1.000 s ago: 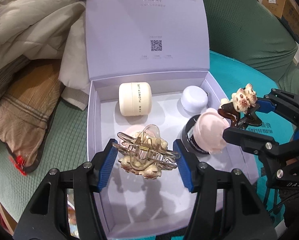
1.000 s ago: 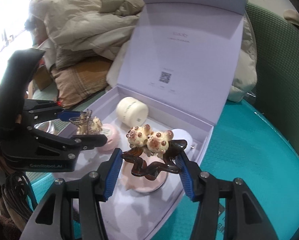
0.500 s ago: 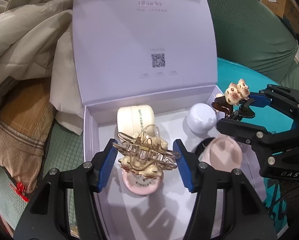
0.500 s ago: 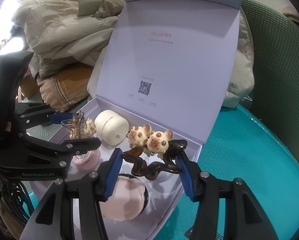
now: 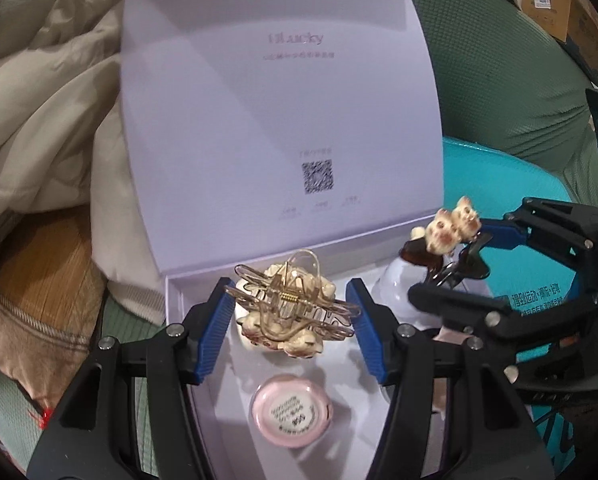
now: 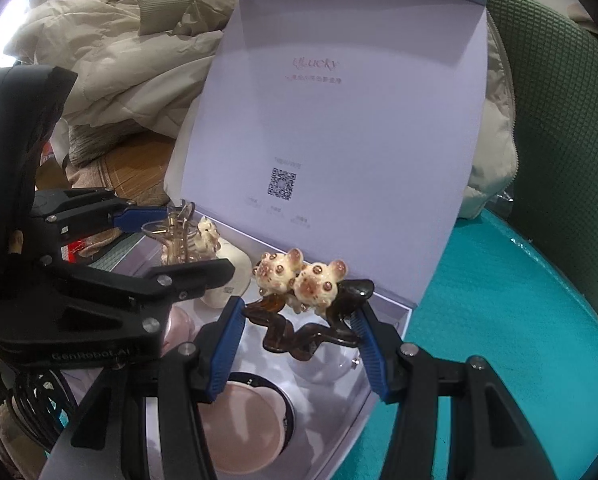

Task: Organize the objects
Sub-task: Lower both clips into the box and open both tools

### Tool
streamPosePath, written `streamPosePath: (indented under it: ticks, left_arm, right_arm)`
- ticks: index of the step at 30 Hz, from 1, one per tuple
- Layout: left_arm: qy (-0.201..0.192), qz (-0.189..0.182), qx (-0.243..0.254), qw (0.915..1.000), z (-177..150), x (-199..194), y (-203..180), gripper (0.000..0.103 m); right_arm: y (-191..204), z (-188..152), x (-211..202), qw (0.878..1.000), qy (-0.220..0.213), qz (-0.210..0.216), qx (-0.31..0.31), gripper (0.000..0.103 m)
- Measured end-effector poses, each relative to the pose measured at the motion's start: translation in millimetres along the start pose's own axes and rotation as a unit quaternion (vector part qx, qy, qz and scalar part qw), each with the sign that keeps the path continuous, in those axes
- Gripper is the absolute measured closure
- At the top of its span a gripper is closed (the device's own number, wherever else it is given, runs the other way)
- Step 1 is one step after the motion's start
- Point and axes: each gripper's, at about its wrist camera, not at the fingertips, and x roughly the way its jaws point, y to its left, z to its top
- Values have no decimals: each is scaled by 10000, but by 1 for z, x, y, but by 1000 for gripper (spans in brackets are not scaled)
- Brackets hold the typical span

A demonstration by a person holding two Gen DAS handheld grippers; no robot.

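Both grippers have moved closer to the lid [image 5: 279, 120], which reads "Lucky". Left gripper [image 5: 291, 322] clamps a gold clip [image 5: 289, 306] above a pink jar [image 5: 291, 410]; right gripper [image 6: 303, 334], beside "GenRobot.AI", clamps a brown clip [image 6: 299, 328], hiding the white jar [image 6: 323, 360].

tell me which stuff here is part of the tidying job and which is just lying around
Part of the job:
- gold hair clip in the left tongs
- brown bear hair clip in the right tongs
- lilac box
- pink jar

Lying about:
- beige jacket
- green chair
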Motion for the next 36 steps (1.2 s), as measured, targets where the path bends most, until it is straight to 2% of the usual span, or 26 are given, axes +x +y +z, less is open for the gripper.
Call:
streamPosePath:
  ticks: [7, 12, 25, 36]
  left_arm:
    - [74, -35, 112, 9999, -4, 15, -4, 47]
    - [-37, -32, 134, 9999, -5, 18, -3, 47]
    - [6, 157, 131, 9998, -4, 22, -4, 47]
    - [15, 100, 102, 9999, -5, 11, -10, 46]
  right_arm:
    - [0, -7, 10, 9999, 128, 44, -32, 48]
    - [-3, -8, 19, 9998, 190, 12, 68, 48]
    - [-4, -11, 30, 9996, 275, -82, 62, 46]
    - [8, -7, 12, 9994, 214, -190, -177, 46]
